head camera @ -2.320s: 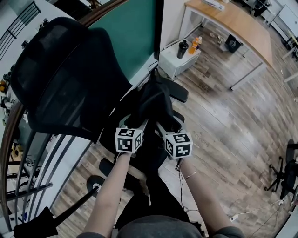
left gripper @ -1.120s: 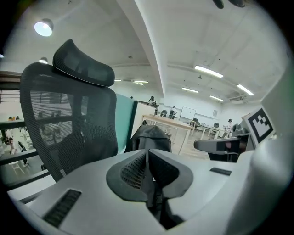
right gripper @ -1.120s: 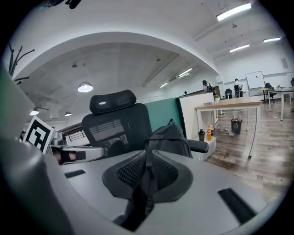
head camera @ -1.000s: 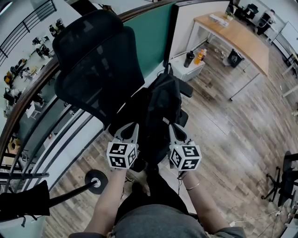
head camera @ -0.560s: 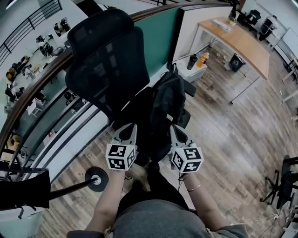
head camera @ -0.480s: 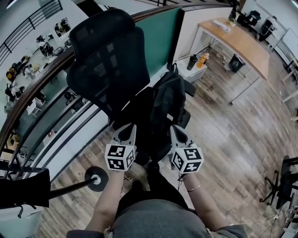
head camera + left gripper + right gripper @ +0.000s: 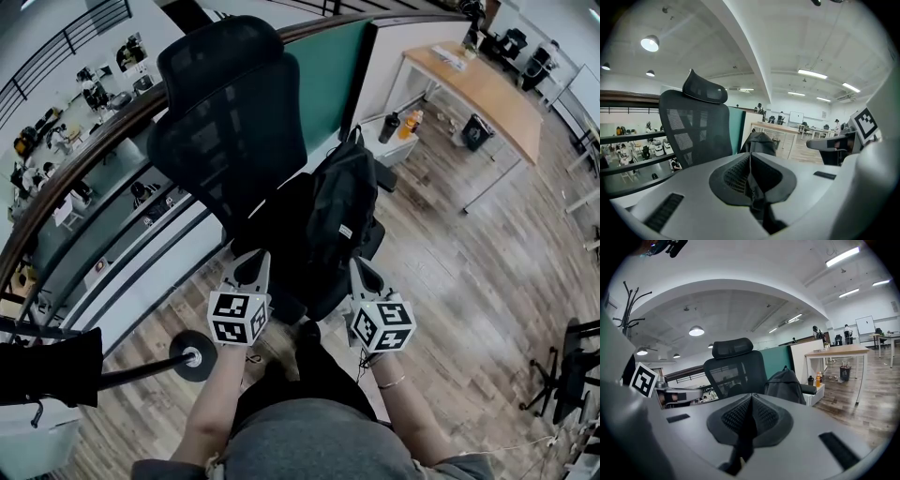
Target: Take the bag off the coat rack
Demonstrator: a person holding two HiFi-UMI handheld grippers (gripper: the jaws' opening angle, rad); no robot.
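Bag (image 7: 342,206) sits on chair (image 7: 230,122); wood floor (image 7: 469,272) spreads to its right.

The backpack (image 7: 342,211) is matt black cloth, and the office chair (image 7: 230,122) has a see-through black mesh back. The floor (image 7: 469,281) is wood-look planking with a soft sheen; the desk (image 7: 486,82) top is smooth pale wood.

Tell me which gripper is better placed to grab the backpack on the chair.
Right, probably: the right gripper is close by the backpack; the left gripper lies farther off. Both are shut.
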